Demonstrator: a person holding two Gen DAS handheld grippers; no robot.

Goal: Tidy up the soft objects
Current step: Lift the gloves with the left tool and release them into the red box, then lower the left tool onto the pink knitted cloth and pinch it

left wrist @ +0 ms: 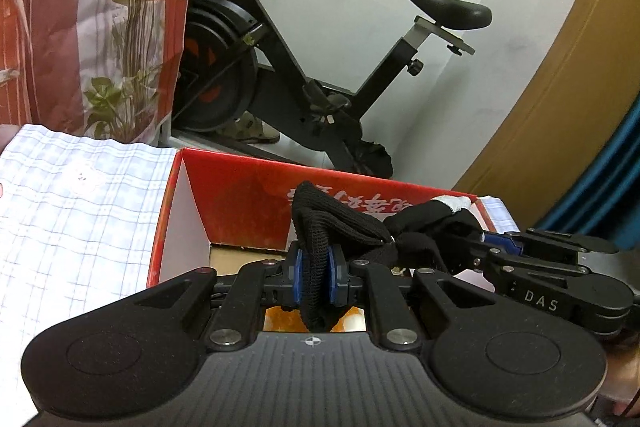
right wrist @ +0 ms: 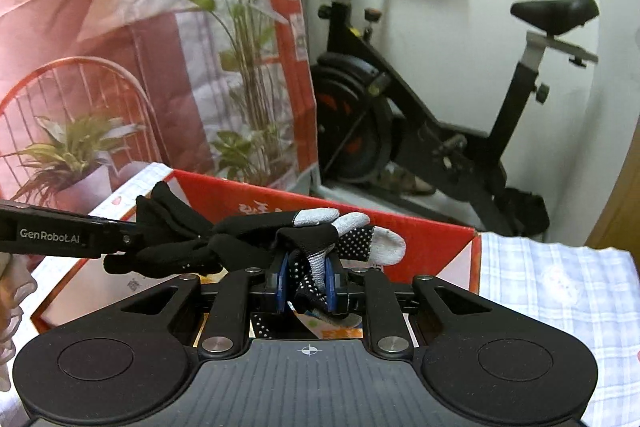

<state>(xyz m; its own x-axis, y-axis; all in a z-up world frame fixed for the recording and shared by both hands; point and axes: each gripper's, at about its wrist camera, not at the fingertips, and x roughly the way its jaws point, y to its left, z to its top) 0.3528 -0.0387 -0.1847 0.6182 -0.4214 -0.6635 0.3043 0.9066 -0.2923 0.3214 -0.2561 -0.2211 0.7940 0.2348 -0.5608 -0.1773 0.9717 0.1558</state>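
Note:
A pair of black knit gloves with grey fingertips and white grip dots (right wrist: pixel 320 239) hangs stretched between both grippers above an open red cardboard box (left wrist: pixel 248 187). My left gripper (left wrist: pixel 316 273) is shut on the black cuff end (left wrist: pixel 320 223). My right gripper (right wrist: pixel 307 283) is shut on the dotted, grey-tipped finger end. The right gripper shows at the right of the left wrist view (left wrist: pixel 500 247); the left gripper shows at the left of the right wrist view (right wrist: pixel 120 231). The box's red far wall (right wrist: pixel 420 239) stands behind the gloves.
The box sits on a white and blue checked cloth (left wrist: pixel 72 219) (right wrist: pixel 560 287). A printed backdrop with plants (right wrist: pixel 140 47) stands at the left. A black exercise bike (left wrist: pixel 320 67) stands behind the box. A brown door (left wrist: pixel 560 87) is at the right.

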